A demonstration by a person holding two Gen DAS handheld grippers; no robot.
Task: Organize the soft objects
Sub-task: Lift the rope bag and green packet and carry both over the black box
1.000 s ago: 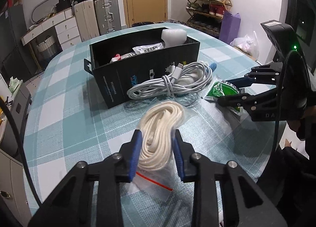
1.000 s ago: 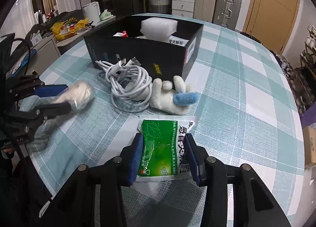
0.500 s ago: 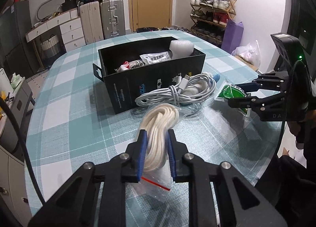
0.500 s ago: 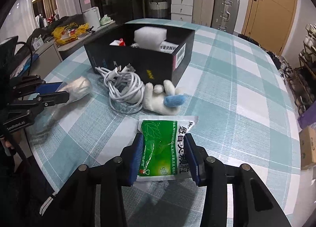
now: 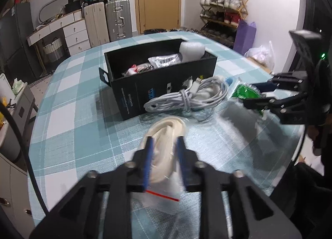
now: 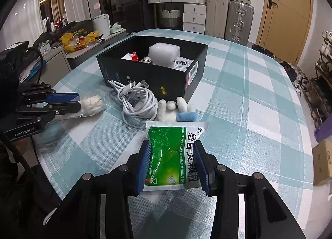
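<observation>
My left gripper [image 5: 165, 145] is shut on a clear zip bag of coiled white rope [image 5: 166, 135] and holds it above the table; it also shows in the right wrist view [image 6: 91, 104]. My right gripper [image 6: 172, 149] is shut on a green and white medicine packet [image 6: 174, 151], lifted off the table. An open black box [image 6: 153, 72] holds a foam block [image 6: 165, 54] and packets. In front of it lie a white cable bundle [image 6: 138, 102] and a white plush toy with a blue part [image 6: 176, 110].
The round table has a teal checked cloth [image 6: 249, 114]. Its near edge is close under both grippers. Suitcases, drawers and a shoe rack stand beyond the table. The right gripper [image 5: 269, 97] shows at the right in the left wrist view.
My left gripper closed tighter on the rope bag and lifted it off the table. My right gripper rose with the green packet. The box looks farther off.
</observation>
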